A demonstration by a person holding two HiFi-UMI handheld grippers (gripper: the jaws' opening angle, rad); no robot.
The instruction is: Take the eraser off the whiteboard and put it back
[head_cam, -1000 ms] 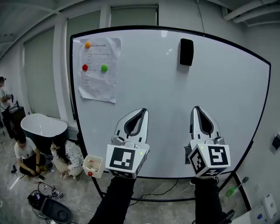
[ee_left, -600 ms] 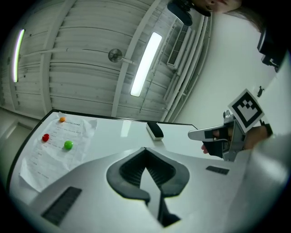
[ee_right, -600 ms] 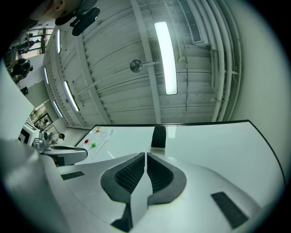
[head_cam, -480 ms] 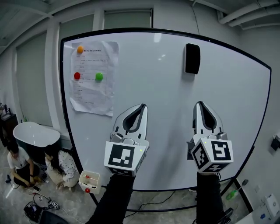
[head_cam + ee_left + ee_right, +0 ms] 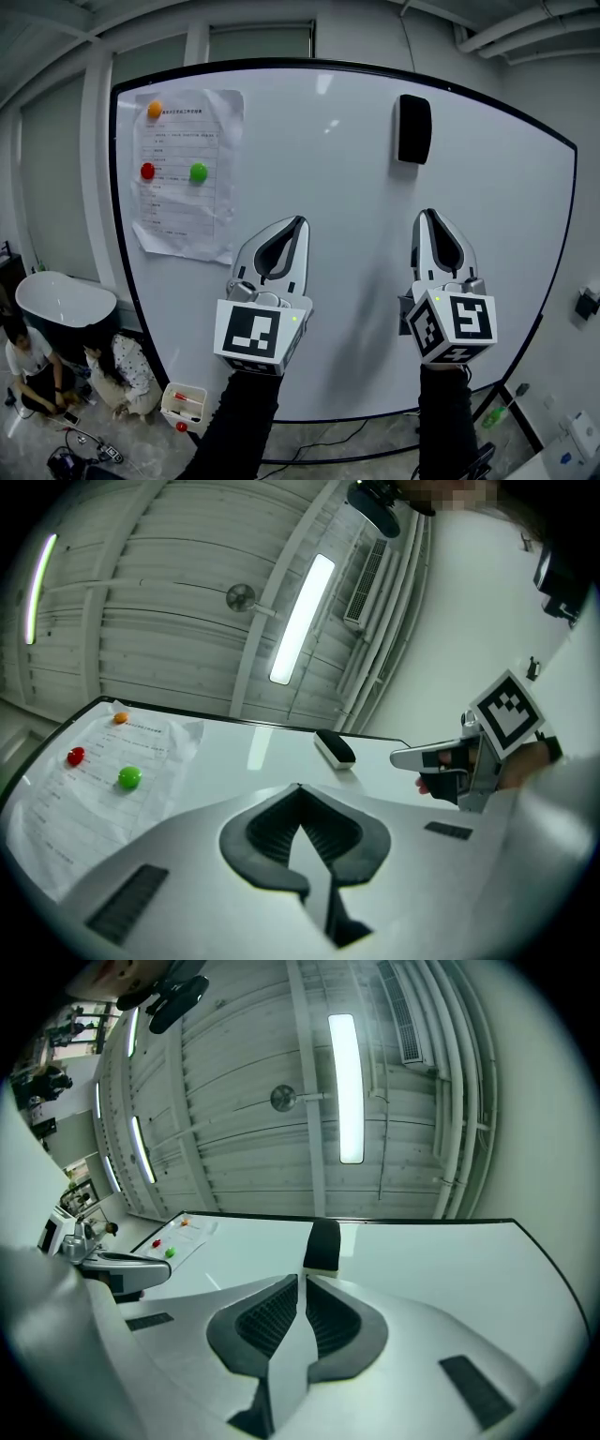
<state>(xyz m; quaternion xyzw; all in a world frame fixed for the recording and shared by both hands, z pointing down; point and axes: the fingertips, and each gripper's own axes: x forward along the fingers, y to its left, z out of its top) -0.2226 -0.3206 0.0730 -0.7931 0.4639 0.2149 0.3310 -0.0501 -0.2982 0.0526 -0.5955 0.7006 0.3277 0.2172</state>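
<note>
A black eraser [image 5: 413,128] clings to the upper right of the whiteboard [image 5: 337,300]. In the right gripper view the eraser [image 5: 322,1245] sits just beyond my shut jaws, apart from them. My right gripper [image 5: 427,215] points up at the board below the eraser, shut and empty. My left gripper [image 5: 300,221] hangs level with it further left, also shut with nothing held. In the left gripper view the eraser [image 5: 335,749] lies ahead and to the right, with the right gripper [image 5: 398,757] beside it.
A printed sheet [image 5: 182,175] with orange, red and green magnets [image 5: 198,172] hangs on the board's left. Below left are a white bathtub [image 5: 56,307], two crouching people [image 5: 114,372] and a small tray [image 5: 183,405] on the board's frame. Ceiling lights [image 5: 345,1087] show above.
Both grippers have risen and moved closer to the board, staying shut. The eraser sits nearer above the right gripper.
</note>
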